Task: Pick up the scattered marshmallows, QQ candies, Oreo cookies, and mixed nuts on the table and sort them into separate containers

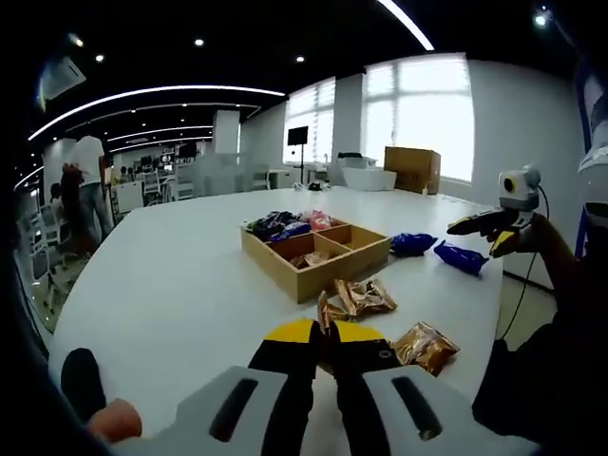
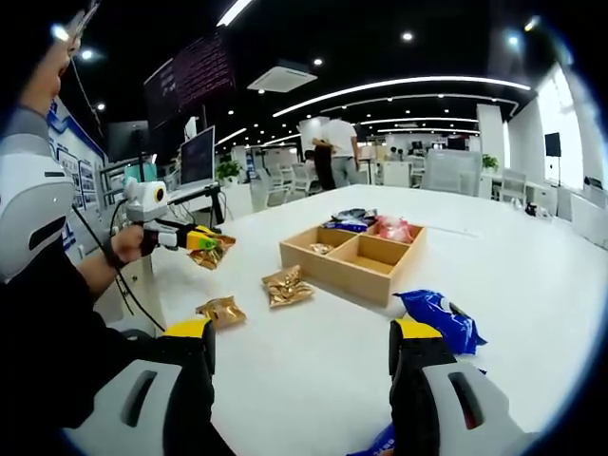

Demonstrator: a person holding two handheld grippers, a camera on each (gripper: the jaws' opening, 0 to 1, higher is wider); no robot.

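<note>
A sorting job on a white oval desk (image 1: 171, 285) in an open-plan office: the left gripper (image 2: 211, 239) is raised off the desk with its jaws pinched on a gold snack packet (image 2: 215, 249), seen from the right gripper view at the left, near the desk's edge. In its own view those jaws meet at the bottom centre, the gold packet (image 1: 353, 298) crumpled just beyond their tips.

The wooden divided tray (image 1: 316, 249) lies straight ahead of the held packet, a short carry across bare desk; dark blue and pink wrappers already sit in its far compartments, and one small piece in a near one. Its long sides run across the left gripper's line of approach.

The right gripper (image 2: 302, 347) hangs with jaws spread wide and empty. A blue packet (image 2: 439, 320) lies just past its right-hand jaw, long axis slanting away to the right, clearly the nearer pick for this hand. Two more gold packets (image 2: 287, 287) rest on the desk between the tray and the person, closer to the left gripper.

Behind: ceiling strip lights, bright windows, a cardboard box (image 1: 411, 169), people standing (image 1: 91, 185) among workstations.
</note>
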